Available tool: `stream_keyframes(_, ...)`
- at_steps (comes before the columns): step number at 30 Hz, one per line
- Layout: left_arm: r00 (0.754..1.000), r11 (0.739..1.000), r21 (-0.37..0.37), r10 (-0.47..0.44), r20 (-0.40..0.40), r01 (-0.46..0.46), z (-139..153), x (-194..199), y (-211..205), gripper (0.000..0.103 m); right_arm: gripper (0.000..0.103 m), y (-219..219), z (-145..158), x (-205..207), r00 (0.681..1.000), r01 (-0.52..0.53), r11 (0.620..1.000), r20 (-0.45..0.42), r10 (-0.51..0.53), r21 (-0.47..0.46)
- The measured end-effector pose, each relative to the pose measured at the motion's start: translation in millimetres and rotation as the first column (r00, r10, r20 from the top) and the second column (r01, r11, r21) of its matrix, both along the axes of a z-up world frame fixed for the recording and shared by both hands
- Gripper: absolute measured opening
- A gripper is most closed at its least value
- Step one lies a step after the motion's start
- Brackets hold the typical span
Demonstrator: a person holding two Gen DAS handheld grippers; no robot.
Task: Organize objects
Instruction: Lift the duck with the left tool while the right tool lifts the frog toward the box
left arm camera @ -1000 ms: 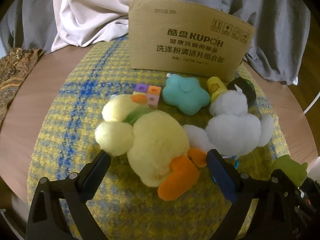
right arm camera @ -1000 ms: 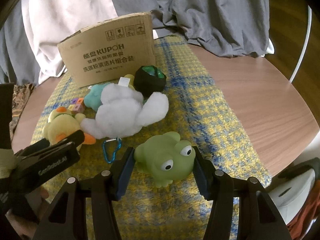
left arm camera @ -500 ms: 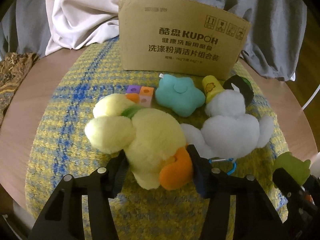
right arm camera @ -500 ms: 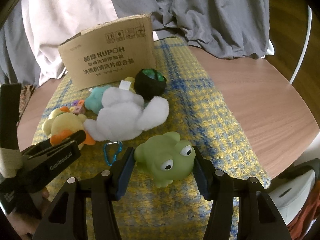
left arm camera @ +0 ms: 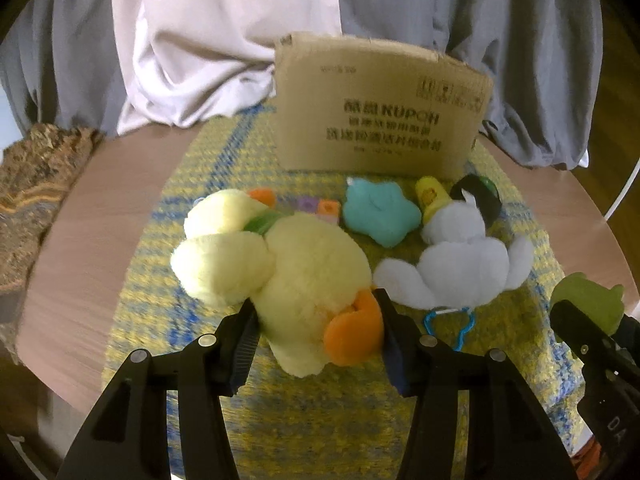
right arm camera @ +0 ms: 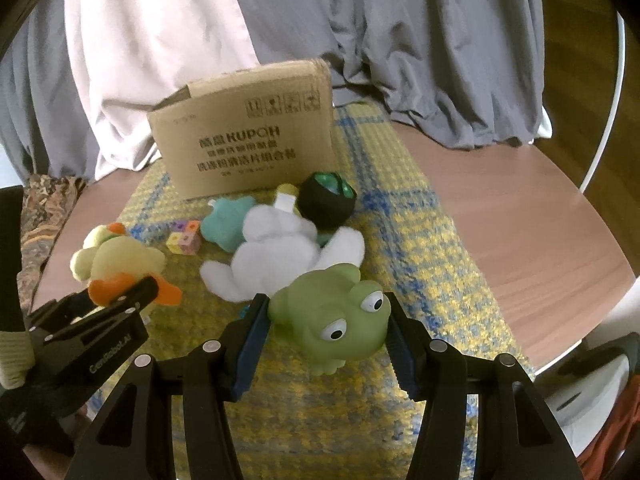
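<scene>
Left gripper [left arm camera: 316,336] fingers just closed, grasping soft, light duck plush [left arm camera: 296,280] near the box [left arm camera: 380,108]; right gripper [right arm camera: 326,330] clamps squishy frog [right arm camera: 332,316].

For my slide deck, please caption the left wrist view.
Left tongs clamp a yellow plush duck before a cardboard box.

box [left arm camera: 380,108] behind toys | duck [left arm camera: 280,280] left of bear [left arm camera: 460,276] | star [left arm camera: 380,212] between, on mat [left arm camera: 320,420]
</scene>
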State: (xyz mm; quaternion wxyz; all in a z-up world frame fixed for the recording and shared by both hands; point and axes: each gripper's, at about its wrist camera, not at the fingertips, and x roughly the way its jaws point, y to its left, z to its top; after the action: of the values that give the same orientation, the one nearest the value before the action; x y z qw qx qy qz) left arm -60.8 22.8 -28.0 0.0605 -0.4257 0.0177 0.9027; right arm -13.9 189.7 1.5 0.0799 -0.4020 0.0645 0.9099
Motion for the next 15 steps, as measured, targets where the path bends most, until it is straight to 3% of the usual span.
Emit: stream_keyframes(15,0.992,1.000,0.005,-0.023,-0.121,0.024,46,9,-4,0.053,0.056,-5,42,-8,0.994,-0.002,0.999,-0.110,0.006,0.037)
